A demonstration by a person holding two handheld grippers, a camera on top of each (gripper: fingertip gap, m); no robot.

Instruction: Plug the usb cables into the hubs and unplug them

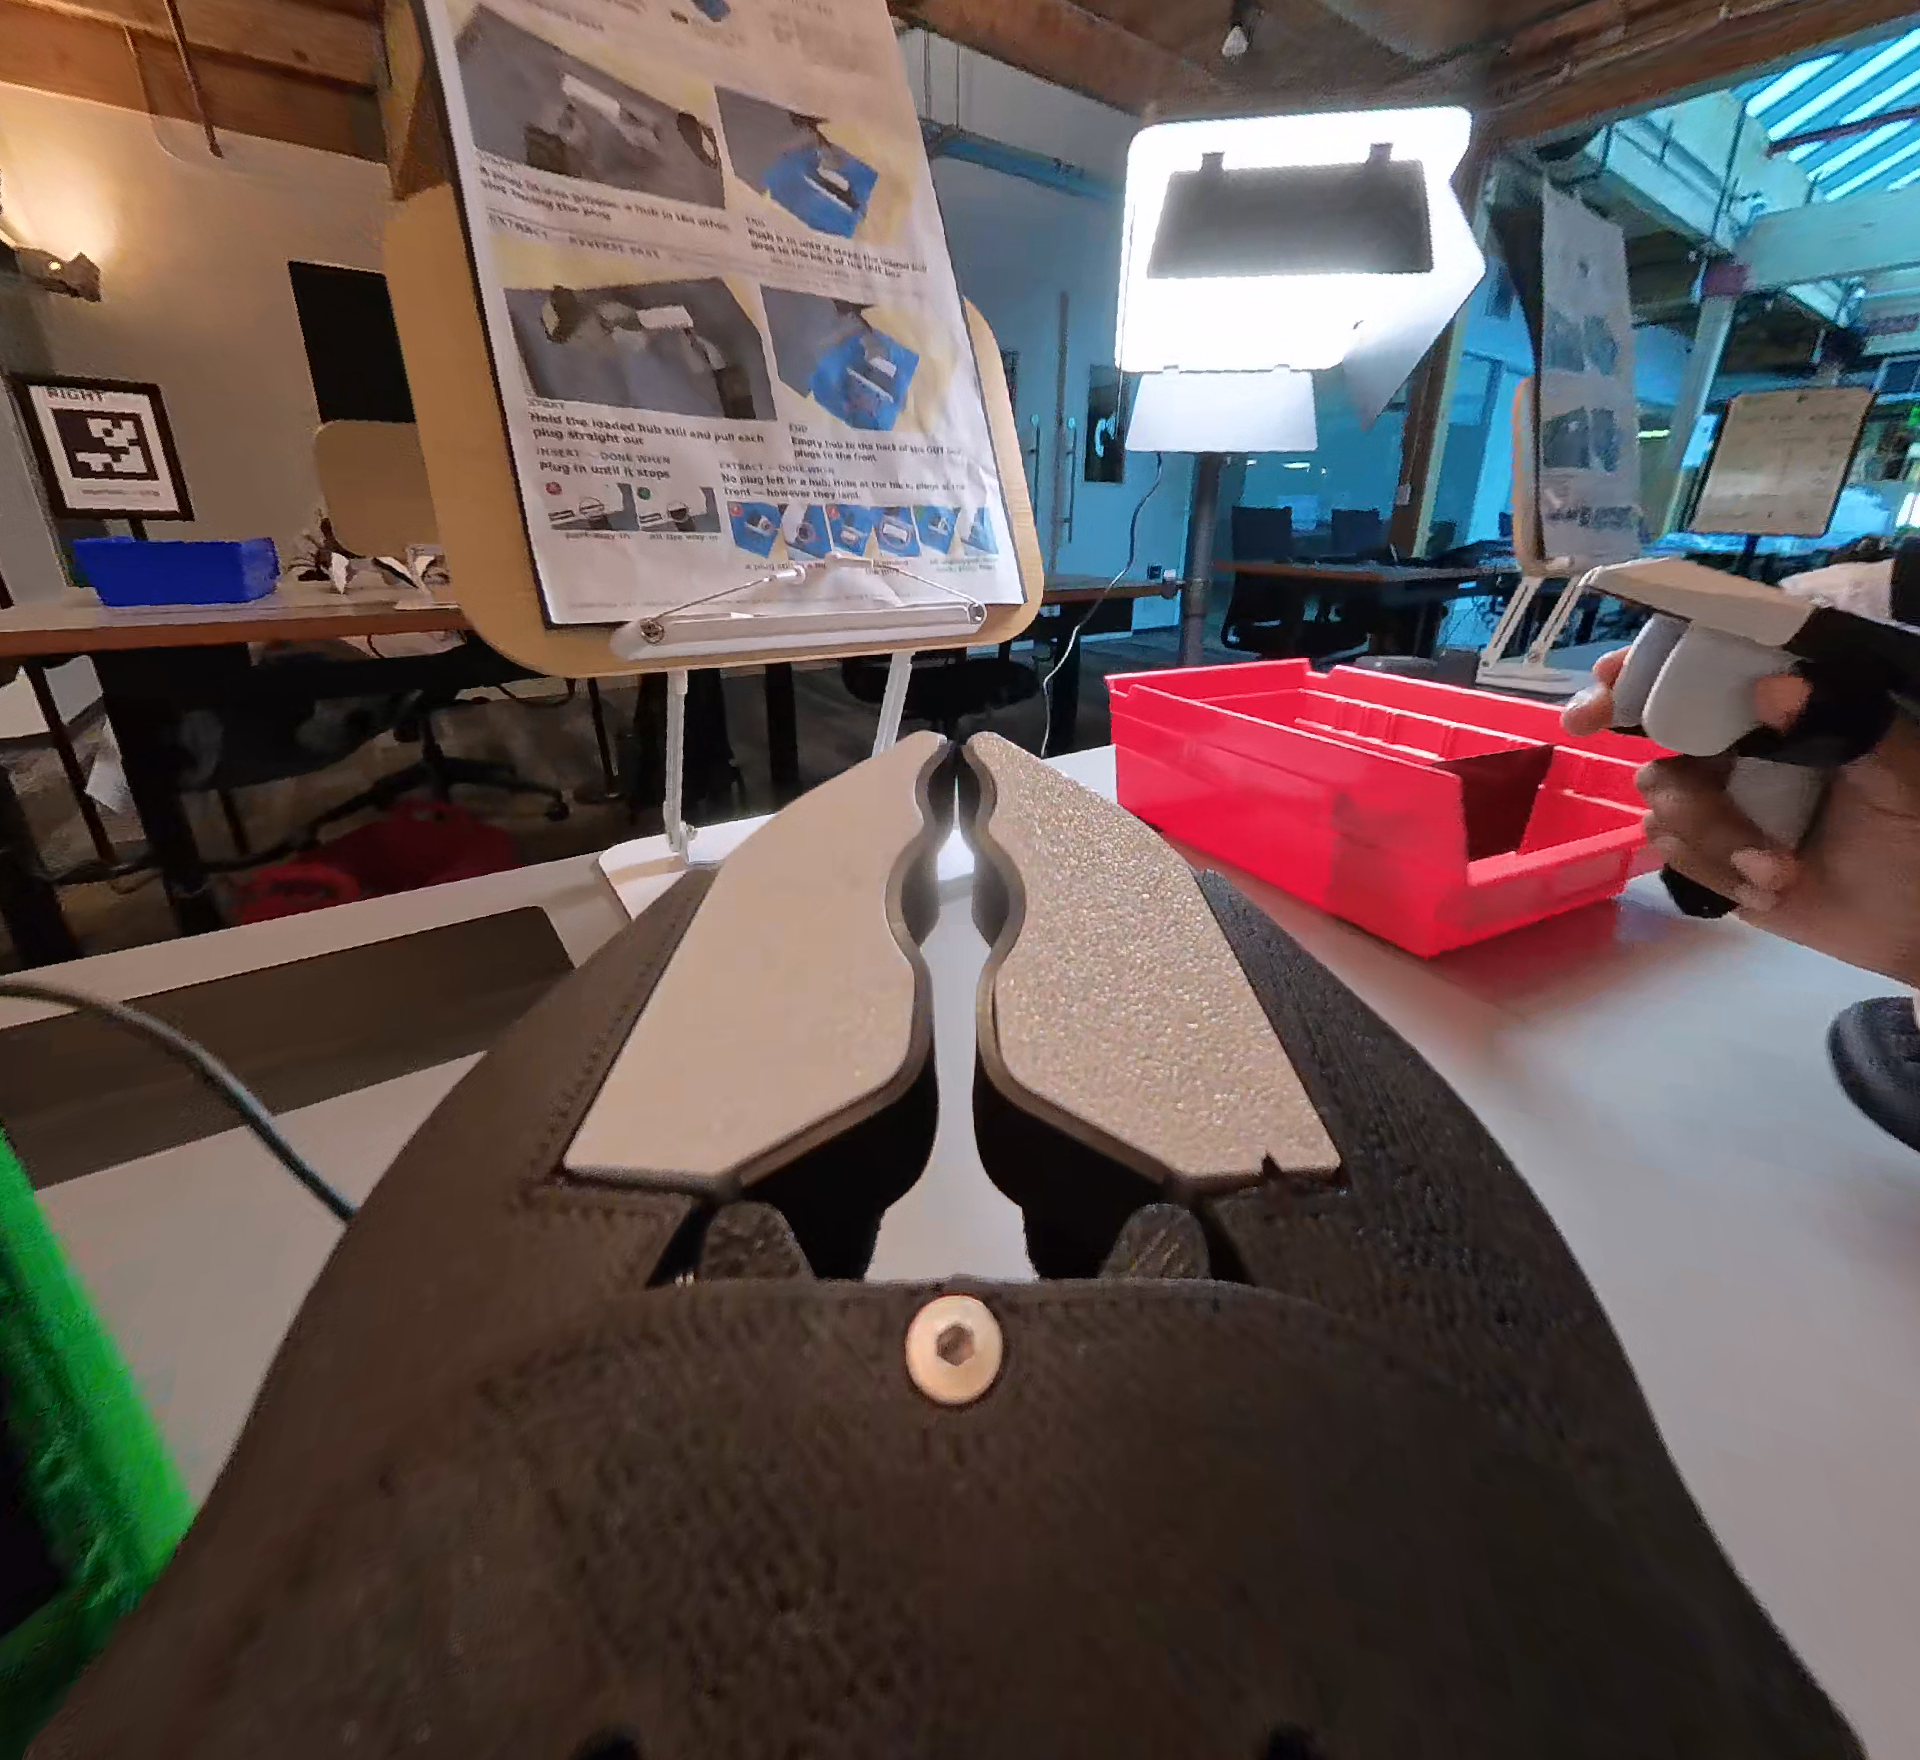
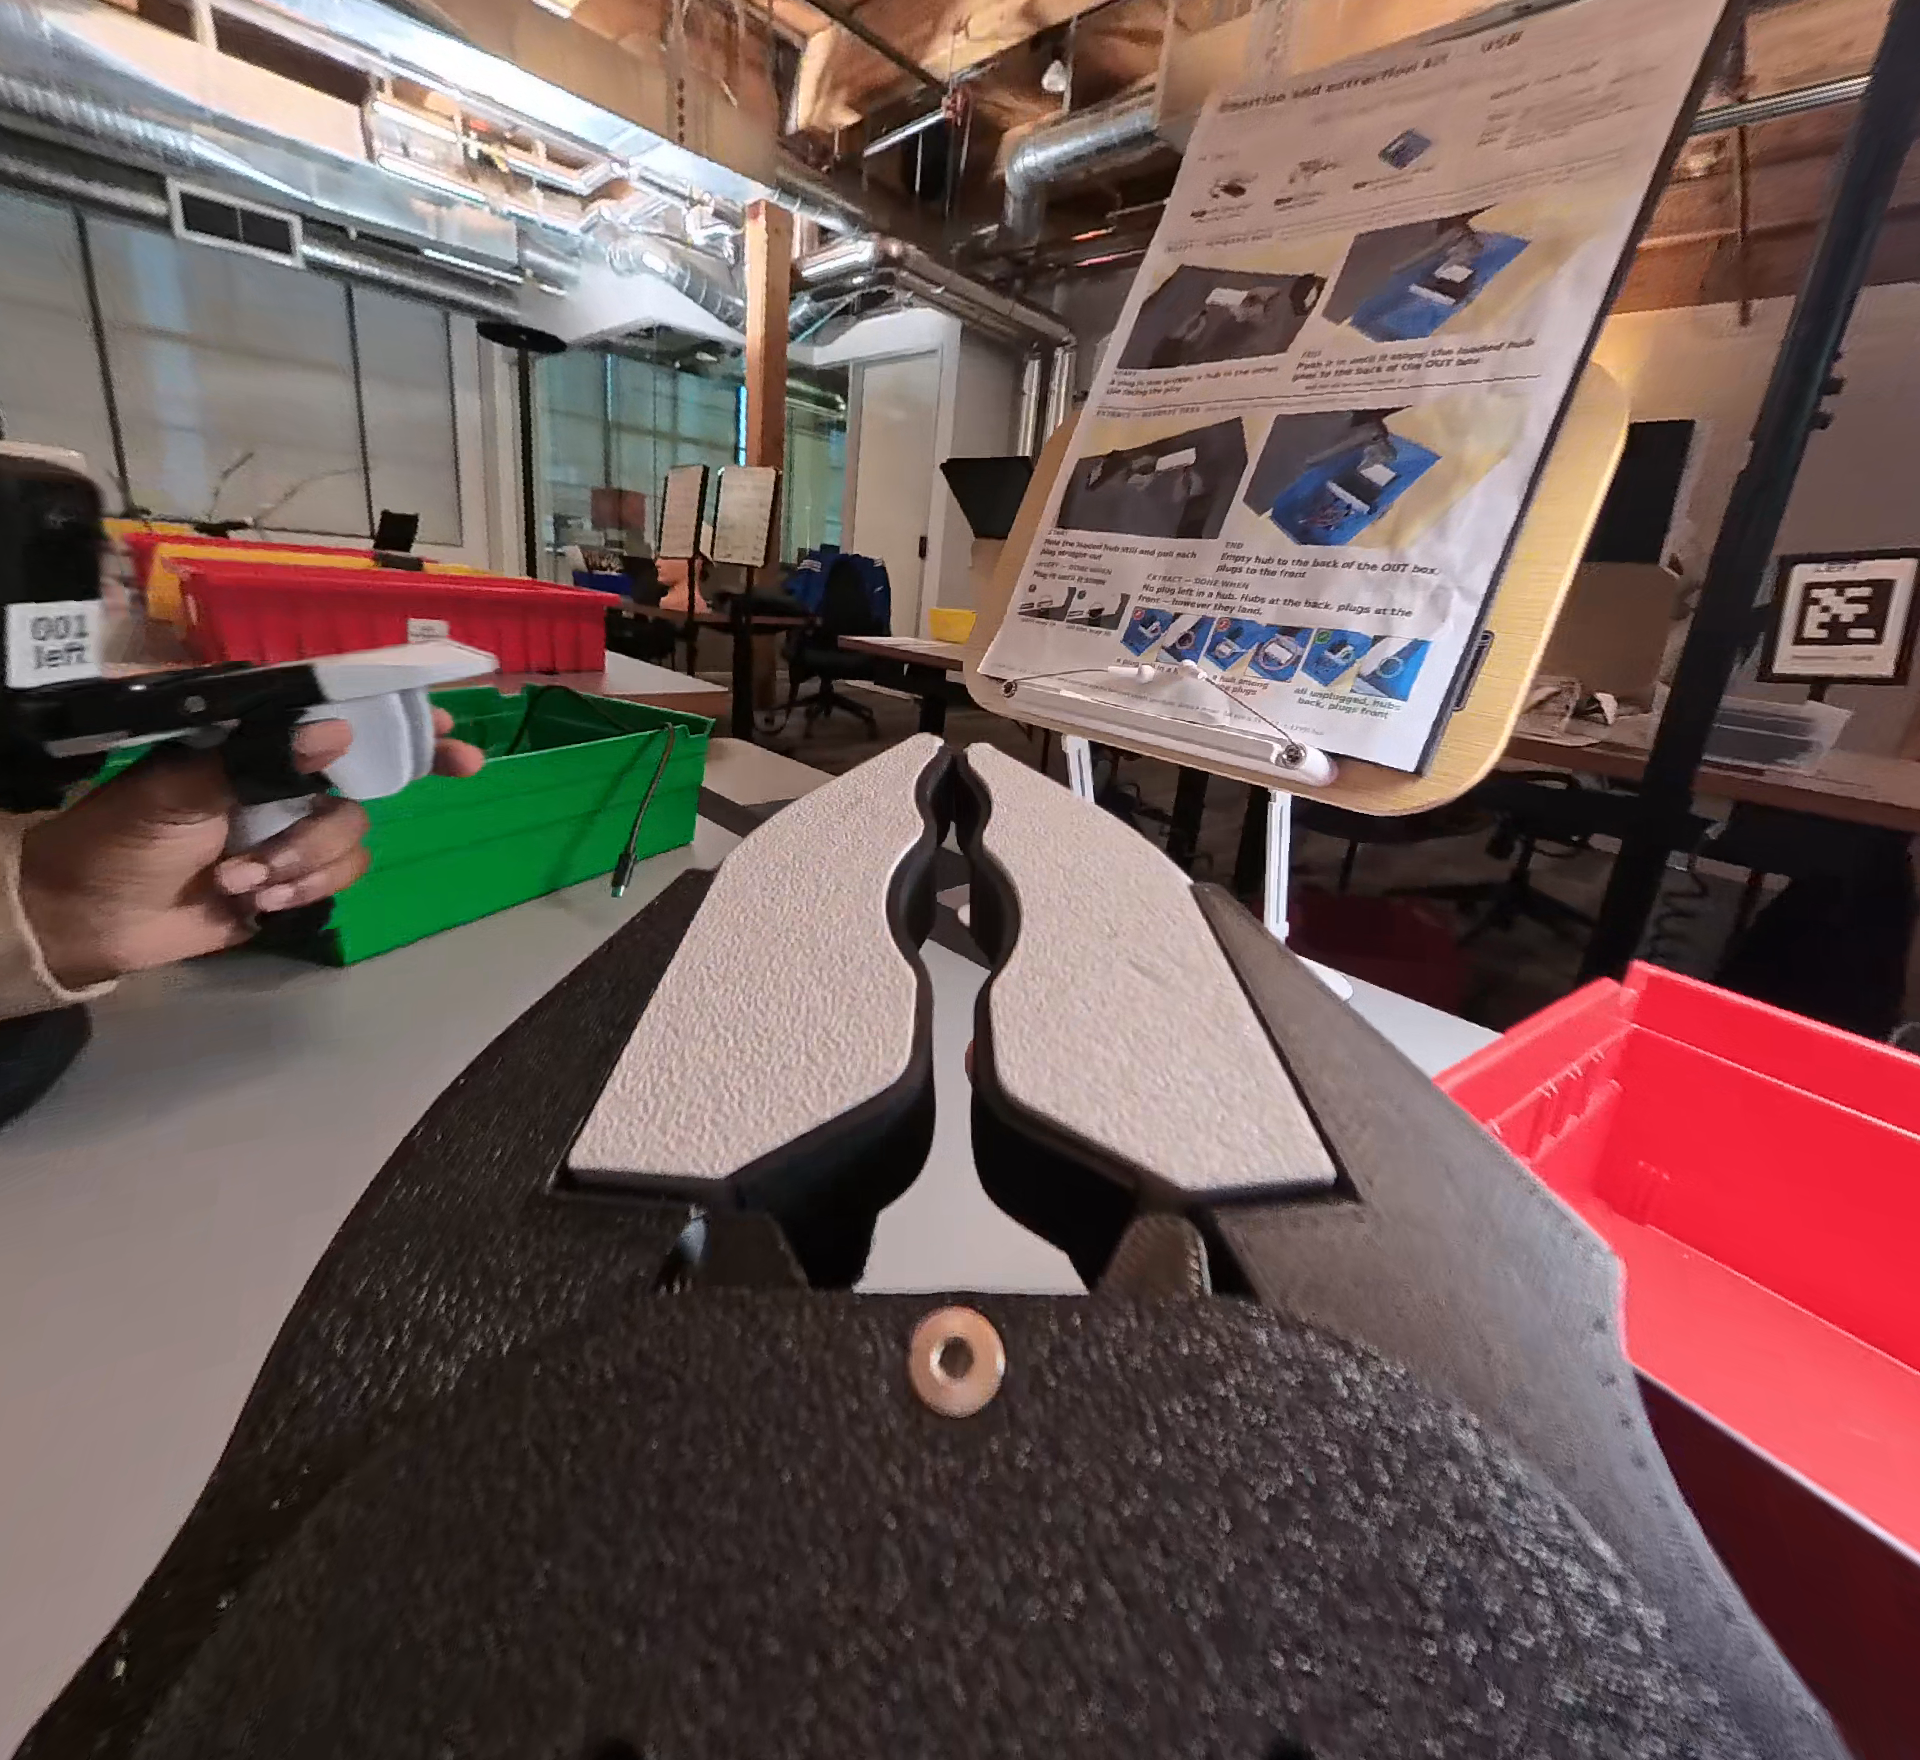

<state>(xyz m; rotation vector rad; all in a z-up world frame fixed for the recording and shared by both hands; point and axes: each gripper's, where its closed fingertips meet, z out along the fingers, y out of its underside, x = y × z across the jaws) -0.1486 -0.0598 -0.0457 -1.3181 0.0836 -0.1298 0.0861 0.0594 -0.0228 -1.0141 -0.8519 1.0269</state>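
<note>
My left gripper (image 1: 956, 754) is shut and empty, held above the white table and pointing at the instruction stand. My right gripper (image 2: 954, 760) is shut and empty too, also above the table. A green bin (image 2: 540, 796) stands on the table's left; a black USB cable (image 2: 644, 806) hangs over its front wall with its plug dangling. A red bin (image 1: 1351, 806) stands on the right and also shows in the right wrist view (image 2: 1714, 1191). No hub shows in either view. A dark cable (image 1: 208, 1076) runs across the table at the left.
A board with a printed instruction sheet (image 1: 717, 256) stands on a white stand at the table's far edge. A hand holds the right gripper's handle (image 1: 1745, 723); another holds the left one (image 2: 260, 744). A dark mat (image 1: 291, 993) lies left. Other tables with bins stand behind.
</note>
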